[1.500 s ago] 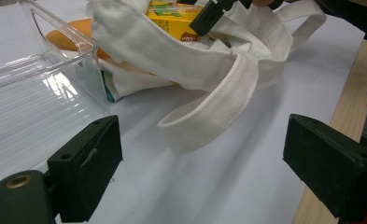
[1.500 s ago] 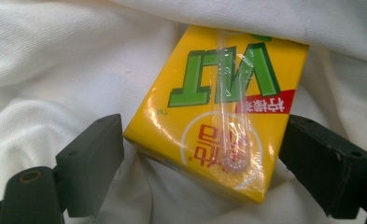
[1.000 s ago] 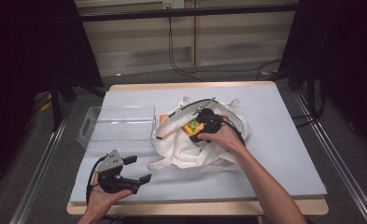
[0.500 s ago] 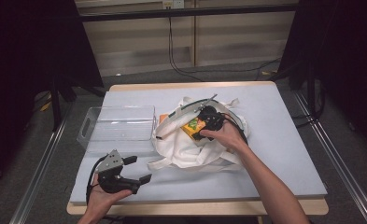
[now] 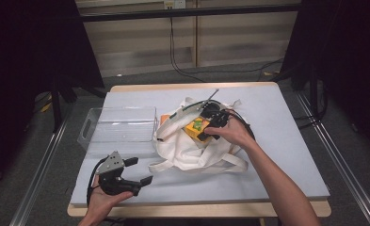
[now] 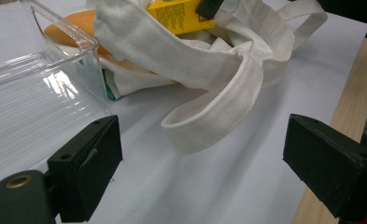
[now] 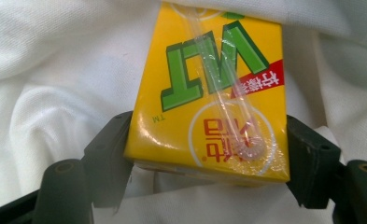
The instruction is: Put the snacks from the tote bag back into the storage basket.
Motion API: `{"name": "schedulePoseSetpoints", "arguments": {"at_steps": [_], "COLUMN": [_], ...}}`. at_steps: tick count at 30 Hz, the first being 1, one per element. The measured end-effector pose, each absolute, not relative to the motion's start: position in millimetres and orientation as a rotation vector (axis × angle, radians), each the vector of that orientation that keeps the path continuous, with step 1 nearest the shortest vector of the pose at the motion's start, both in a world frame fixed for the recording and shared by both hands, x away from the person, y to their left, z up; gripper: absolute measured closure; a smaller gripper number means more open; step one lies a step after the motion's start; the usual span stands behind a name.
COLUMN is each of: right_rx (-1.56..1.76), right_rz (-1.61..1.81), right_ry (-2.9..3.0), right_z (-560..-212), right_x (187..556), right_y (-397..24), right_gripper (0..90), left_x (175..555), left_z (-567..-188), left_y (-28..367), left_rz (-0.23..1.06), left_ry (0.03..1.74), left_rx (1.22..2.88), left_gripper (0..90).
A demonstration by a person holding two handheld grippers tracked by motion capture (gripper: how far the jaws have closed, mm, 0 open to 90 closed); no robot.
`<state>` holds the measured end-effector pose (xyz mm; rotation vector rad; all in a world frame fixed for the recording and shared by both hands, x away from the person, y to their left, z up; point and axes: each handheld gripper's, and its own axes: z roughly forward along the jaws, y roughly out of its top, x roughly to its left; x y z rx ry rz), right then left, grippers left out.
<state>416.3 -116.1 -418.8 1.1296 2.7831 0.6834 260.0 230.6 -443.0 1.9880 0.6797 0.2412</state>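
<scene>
You see the table (image 5: 286, 141) brightly lit from above, while the room around it, from nine to three o'clock, falls into near black. Up close, glare streaks the clear bin (image 6: 27, 102) and the shiny yellow carton (image 7: 209, 93). Nearest jaws look soft, slightly blurred.

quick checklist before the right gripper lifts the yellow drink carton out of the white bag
1. Right gripper jaws on both sides of the yellow drink carton: ok; they have just been closing on it.
2. Carton clear of the white cloth tote bag: not ok, cloth lies around it.
3. Clear plastic bin has room: ok.
4. Left gripper out of the way, jaws open: ok.
5. Bag strap free of the carton: cannot tell.
</scene>
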Motion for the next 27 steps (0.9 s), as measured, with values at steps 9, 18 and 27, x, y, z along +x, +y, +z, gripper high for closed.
{"name": "schedulePoseSetpoints", "arguments": {"at_steps": [9, 18, 27], "right_rx": [1.136, 1.152, 1.125], "right_rz": [0.623, 0.642, 0.567], "right_ry": [2.831, 2.834, 2.897], "right_z": [-408.0, -405.0, -394.1], "right_x": [415.3, 418.7, 416.6], "right_y": [-119.7, -121.1, -123.6], "right_gripper": [26.9, 26.8, 27.0], "left_x": [260.3, 261.5, 261.4], "left_z": [-443.6, -445.0, -445.1], "left_y": [229.8, 227.5, 228.0], "left_rz": [0.243, 0.238, 0.24], "left_ry": [0.68, 0.67, 0.678], "left_rx": [1.99, 2.003, 2.0], "left_gripper": [11.6, 11.6, 11.6]}}
